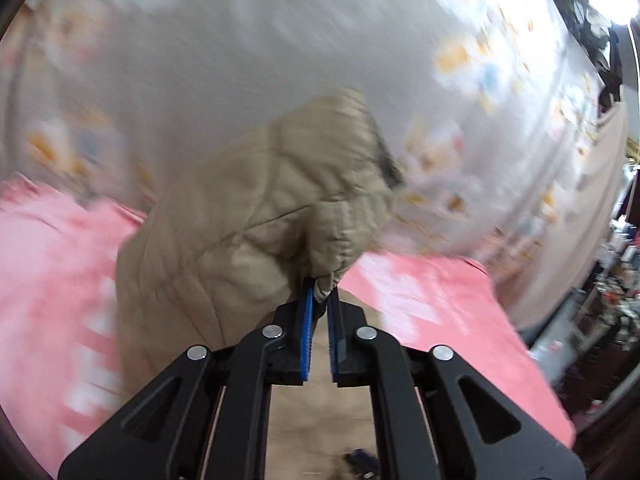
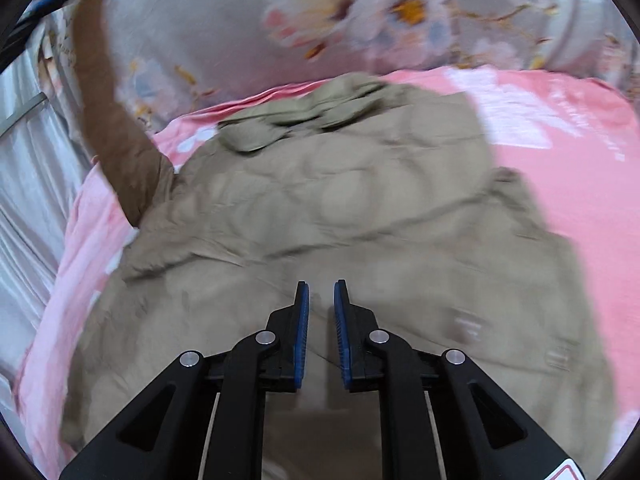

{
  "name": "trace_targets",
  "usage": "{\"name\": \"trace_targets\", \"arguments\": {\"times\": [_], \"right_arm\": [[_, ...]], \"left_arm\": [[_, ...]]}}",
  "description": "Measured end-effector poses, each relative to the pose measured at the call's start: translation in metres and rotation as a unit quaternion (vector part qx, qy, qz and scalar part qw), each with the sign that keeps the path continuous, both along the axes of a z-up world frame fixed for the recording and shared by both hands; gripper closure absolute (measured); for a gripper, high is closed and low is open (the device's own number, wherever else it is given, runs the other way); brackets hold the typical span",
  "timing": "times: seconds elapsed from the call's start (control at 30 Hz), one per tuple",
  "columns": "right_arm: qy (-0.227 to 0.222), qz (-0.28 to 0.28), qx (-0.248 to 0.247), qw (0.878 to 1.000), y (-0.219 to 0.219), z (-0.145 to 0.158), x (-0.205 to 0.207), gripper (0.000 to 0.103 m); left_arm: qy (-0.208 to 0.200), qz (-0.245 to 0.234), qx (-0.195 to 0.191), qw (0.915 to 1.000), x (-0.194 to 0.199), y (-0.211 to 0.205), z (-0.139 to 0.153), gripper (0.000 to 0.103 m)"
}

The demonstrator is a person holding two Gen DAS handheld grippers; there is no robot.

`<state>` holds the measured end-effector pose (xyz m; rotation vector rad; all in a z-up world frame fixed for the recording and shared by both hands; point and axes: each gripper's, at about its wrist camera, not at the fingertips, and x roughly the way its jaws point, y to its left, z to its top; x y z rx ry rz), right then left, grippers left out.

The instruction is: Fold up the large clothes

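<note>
Now left claw [image 1: 321,290] pinches beige jacket [image 1: 256,216] cuff; right claw [image 2: 321,294] slightly apart w/ nothing between.

Tan quilted jacket [image 2: 340,208] on pink bed [image 2: 568,184]

Matt quilted cloth jacket [image 2: 320,208] on soft pink cloth bedsheet [image 2: 568,168].

pink bedspread [image 2: 560,168], floral curtain [image 1: 240,40], bright lamp [image 1: 620,0]
</note>
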<state>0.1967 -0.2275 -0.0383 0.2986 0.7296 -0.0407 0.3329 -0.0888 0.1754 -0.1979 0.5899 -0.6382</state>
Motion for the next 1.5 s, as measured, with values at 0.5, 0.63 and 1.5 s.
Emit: {"name": "trace_targets", "arguments": {"times": [0.5,0.63,1.5], "right_arm": [[-0.016,-0.024,0.03,0.999,-0.07,0.005,-0.06,0.066],[-0.026,-0.01,0.039,0.999,-0.059,0.014,-0.032,0.066],[0.023,-0.075,-0.003,0.997,-0.094,-0.003,0.067,0.103]], "left_arm": [[0.107,0.073,-0.003,0.9916,0.017,0.021,-0.124,0.026],[0.147,0.169,-0.001,0.9747,0.051,0.1,-0.148,0.036],[0.206,0.232,-0.012,0.9506,0.091,0.159,-0.212,0.096]]}}
